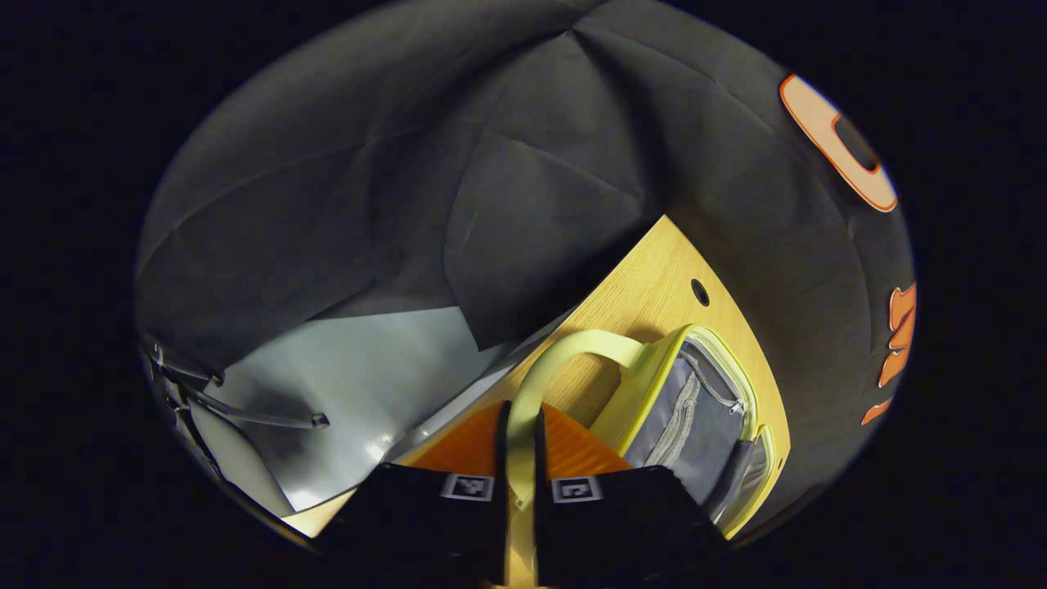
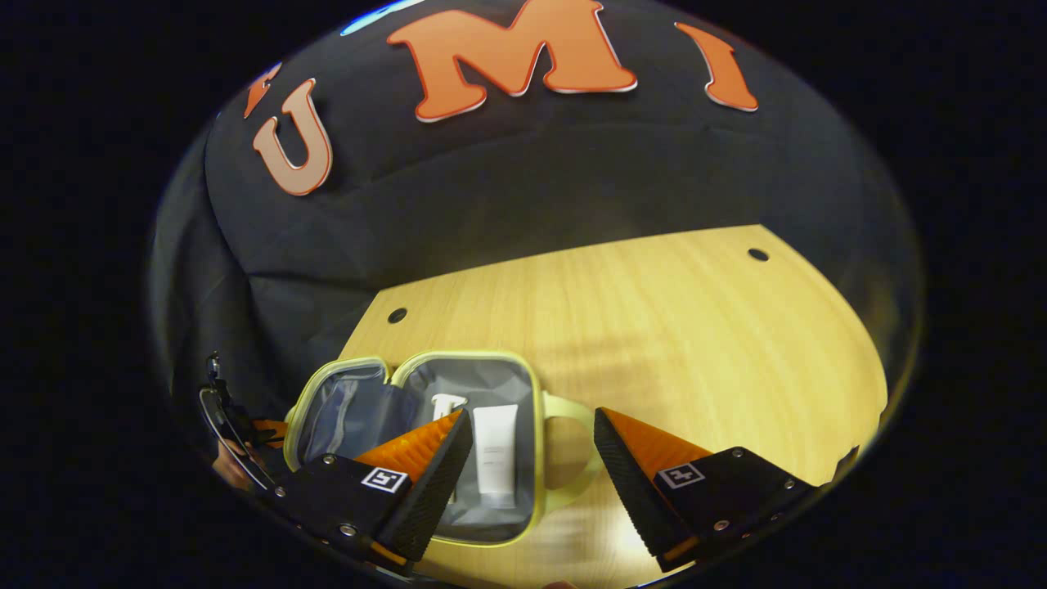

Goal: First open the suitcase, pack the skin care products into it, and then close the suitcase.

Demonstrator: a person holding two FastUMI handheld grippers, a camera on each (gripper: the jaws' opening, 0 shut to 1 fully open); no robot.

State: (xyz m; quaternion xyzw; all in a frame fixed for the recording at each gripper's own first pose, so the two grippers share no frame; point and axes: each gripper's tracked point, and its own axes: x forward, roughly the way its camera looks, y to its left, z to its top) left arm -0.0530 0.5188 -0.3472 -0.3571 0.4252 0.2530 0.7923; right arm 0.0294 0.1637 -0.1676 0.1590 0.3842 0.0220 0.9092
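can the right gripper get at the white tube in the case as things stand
Probably yes. The right gripper is open, hanging just above the open case, and the white tube lies uncovered inside, between its fingers. The handle sits off to one side.

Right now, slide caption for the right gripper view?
Right gripper open above the open suitcase on the table, white tube already packed inside.

Two tubes [image 2: 496, 454] lie inside the open suitcase [image 2: 536, 384] on the table [image 2: 654, 327].

Dim booth, glare on the table [image 2: 622, 532], edges fisheye-bent.
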